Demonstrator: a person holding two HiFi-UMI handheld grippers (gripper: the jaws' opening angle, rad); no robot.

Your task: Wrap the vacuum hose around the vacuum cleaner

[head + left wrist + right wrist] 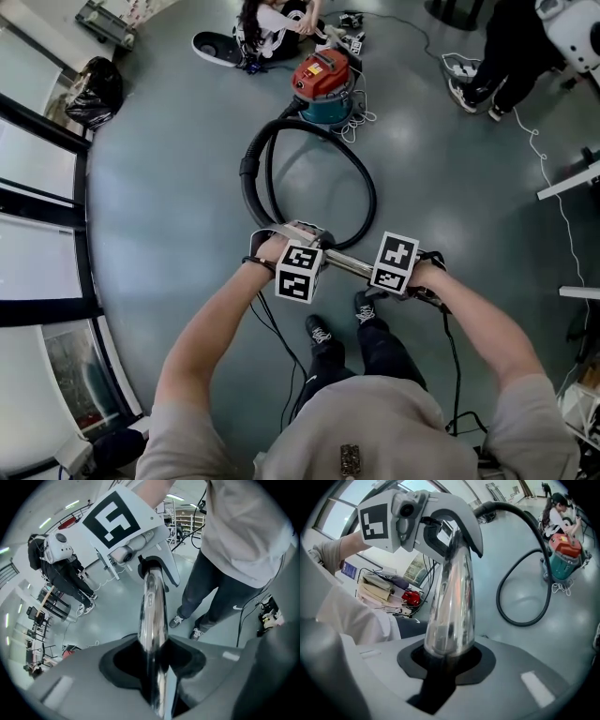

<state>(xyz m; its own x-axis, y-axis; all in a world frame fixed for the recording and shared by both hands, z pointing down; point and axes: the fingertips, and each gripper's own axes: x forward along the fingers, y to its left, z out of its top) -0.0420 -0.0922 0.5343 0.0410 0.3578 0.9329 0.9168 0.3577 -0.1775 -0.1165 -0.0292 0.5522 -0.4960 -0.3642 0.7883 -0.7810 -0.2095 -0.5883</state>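
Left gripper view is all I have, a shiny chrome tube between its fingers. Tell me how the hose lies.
Observer: From the shiny chrome tube, the black flexible hose lies in one open loop on the grey floor, wound round nothing.
Operator: Now locate the vacuum cleaner.
Observer: The red-lidded, teal-bodied vacuum cleaner stands at the loop's far end, close to a seated person.

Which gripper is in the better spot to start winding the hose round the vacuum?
Left, probably. The left gripper is shut on the metal tube at the end where the black hose joins, nearest its loop. The right gripper is shut on the tube's far end.
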